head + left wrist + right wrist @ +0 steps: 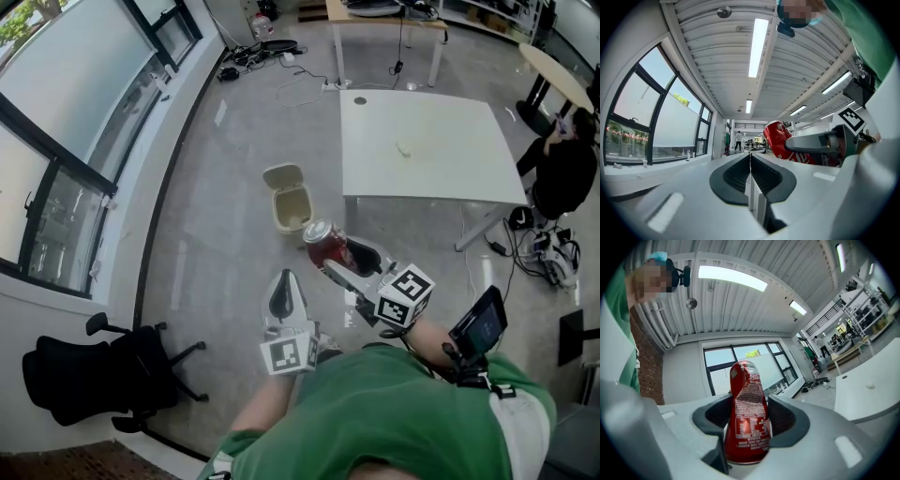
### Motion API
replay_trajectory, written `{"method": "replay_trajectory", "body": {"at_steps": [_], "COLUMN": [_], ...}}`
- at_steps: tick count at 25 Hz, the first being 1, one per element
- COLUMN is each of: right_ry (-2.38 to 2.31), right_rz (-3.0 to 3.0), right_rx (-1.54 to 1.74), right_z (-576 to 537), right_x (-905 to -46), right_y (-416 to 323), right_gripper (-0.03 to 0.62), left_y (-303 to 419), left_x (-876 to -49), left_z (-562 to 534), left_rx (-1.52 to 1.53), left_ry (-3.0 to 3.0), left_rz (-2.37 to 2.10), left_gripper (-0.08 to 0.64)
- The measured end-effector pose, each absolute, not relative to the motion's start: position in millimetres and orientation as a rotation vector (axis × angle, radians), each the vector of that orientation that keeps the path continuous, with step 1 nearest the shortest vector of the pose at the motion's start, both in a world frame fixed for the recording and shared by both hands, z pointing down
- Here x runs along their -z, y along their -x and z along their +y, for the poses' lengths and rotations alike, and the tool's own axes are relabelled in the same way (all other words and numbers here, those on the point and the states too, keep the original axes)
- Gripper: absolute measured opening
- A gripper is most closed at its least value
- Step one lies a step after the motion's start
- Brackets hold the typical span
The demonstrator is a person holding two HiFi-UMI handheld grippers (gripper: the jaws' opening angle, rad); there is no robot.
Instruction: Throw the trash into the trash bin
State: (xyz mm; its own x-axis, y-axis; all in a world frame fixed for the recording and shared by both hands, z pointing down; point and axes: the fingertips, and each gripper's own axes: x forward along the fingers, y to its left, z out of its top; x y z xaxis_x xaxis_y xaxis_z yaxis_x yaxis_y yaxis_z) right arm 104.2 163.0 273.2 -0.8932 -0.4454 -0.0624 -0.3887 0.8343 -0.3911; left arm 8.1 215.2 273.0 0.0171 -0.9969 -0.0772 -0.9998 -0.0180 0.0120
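Note:
A dented red drink can (pixel 325 246) is clamped between the jaws of my right gripper (pixel 349 260), held above the floor just right of a small beige trash bin (pixel 290 199) with its lid up. In the right gripper view the can (pixel 746 418) stands upright between the dark pads, gripper (pixel 749 420) shut on it. My left gripper (pixel 285 296) is lower and to the left, its jaws pressed together with nothing in them; its own view shows the gripper (pixel 750 176) shut, and the red can (pixel 780 140) off to the right.
A white table (pixel 427 150) stands right of the bin with a small scrap (pixel 404 148) on it. A black office chair (pixel 103 375) sits at lower left by the window wall. A seated person (pixel 565 164) is at far right. Cables lie near the far desk (pixel 384 14).

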Motion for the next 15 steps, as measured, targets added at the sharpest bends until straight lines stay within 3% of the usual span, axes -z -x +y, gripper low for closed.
{"method": "replay_trajectory", "body": {"at_steps": [15], "right_ry": [0.773], "right_rz": [2.88], "right_rx": [0.56], "right_z": [131.5], "right_x": [-284.6], "right_y": [-21.3], "right_gripper": [0.233], "left_y": [82.3], "left_x": [-294.0], "left_z": [181.5], "left_rx": [-0.102], "left_ry": [2.296], "left_rz": [2.139], "left_gripper": [0.009]}}
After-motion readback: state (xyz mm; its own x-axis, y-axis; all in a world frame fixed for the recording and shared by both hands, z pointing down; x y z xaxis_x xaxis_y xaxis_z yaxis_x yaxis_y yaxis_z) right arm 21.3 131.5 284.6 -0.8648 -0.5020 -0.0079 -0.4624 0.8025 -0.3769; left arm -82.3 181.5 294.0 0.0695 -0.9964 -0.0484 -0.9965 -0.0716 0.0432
